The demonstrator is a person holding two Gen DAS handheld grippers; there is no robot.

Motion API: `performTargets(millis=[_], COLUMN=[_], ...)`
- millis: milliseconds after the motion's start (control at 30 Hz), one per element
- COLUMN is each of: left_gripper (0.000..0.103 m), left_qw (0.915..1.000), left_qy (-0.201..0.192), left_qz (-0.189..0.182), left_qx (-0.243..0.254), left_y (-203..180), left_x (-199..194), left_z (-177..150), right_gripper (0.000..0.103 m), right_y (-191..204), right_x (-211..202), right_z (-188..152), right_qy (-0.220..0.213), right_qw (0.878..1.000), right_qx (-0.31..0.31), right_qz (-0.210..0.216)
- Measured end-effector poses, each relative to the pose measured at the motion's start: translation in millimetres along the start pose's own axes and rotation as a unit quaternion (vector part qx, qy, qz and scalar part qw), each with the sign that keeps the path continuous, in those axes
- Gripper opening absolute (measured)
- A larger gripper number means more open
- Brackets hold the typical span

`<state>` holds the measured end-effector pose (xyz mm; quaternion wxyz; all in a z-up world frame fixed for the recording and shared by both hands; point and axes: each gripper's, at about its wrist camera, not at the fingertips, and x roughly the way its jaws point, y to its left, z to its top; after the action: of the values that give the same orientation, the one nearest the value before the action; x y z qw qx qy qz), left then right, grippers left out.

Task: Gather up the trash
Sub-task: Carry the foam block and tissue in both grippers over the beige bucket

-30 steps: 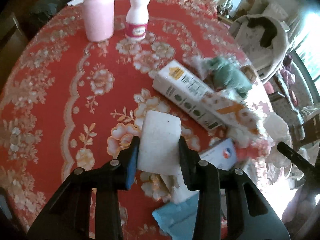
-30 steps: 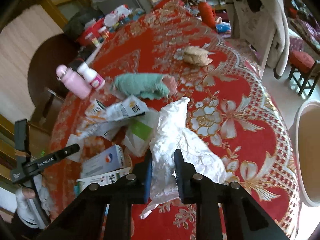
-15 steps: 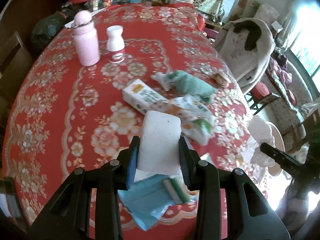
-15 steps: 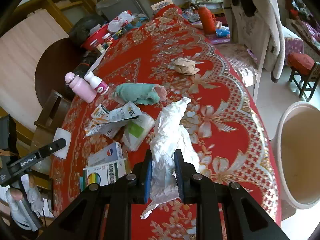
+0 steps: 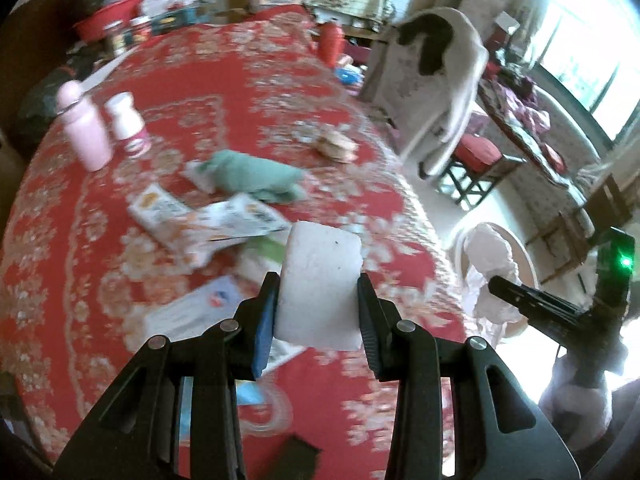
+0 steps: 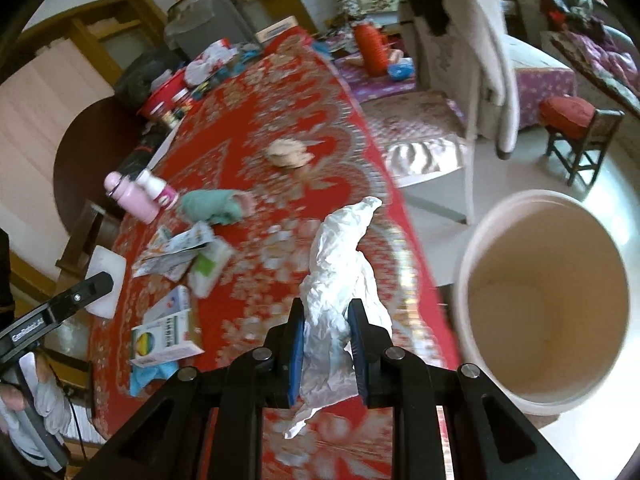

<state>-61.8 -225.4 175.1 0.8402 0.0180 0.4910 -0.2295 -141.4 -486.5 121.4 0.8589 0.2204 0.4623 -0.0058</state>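
My left gripper [image 5: 318, 304] is shut on a white foam block [image 5: 320, 286] and holds it up above the red flowered tablecloth [image 5: 248, 92]. My right gripper [image 6: 326, 330] is shut on a crumpled white paper [image 6: 340, 264] that sticks up between its pads, near the table's right edge. A wide beige bin [image 6: 544, 300] stands on the floor just right of the table, open and with nothing visible inside. In the left wrist view the right gripper [image 5: 496, 284] and its paper [image 5: 488, 276] hang in front of that bin [image 5: 524, 264].
On the table lie cardboard boxes [image 6: 168, 336], torn wrappers [image 6: 176, 244], a green cloth [image 6: 212, 206], a brown crumpled wad [image 6: 286, 152], a pink bottle [image 6: 128, 196] and a white bottle [image 6: 158, 190]. A chair with a jacket [image 6: 464, 52] and a red stool [image 6: 572, 116] stand beyond the bin.
Both grippers have lifted and swung toward the table's right edge with their loads still held. The bin has come much closer and larger in the right wrist view.
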Motion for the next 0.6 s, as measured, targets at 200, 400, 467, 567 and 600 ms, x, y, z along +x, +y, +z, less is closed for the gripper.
performTargets(millis=[200, 400, 467, 567, 600], left_gripper=[0.035, 0.035, 0.035, 0.036, 0.036], left_qw=[0.9983, 0.9928, 0.9908, 0.9886, 0.9876], left_qy=[0.020, 0.054, 0.063, 0.076, 0.081], left_qz=[-0.046, -0.096, -0.110, -0.118, -0.123], left_qx=[0.028, 0.046, 0.049, 0.054, 0.055], left_y=[-65, -135, -155, -183, -192], left_x=[19, 50, 60, 77, 83], left_z=[7, 10, 10, 8, 7], right_gripper=[0.020, 0.020, 0.020, 0.020, 0.020], right_y=[-62, -121, -137, -157, -159], right_x=[-20, -30, -30, -29, -28], right_z=[0, -4, -6, -9, -9], right_qy=[-0.009, -0.005, 0.000, 0.006, 0.007], right_qw=[0.999, 0.995, 0.994, 0.992, 0.992], right_qx=[0.038, 0.080, 0.088, 0.097, 0.099], right_qz=[-0.036, -0.063, -0.069, -0.075, -0.076])
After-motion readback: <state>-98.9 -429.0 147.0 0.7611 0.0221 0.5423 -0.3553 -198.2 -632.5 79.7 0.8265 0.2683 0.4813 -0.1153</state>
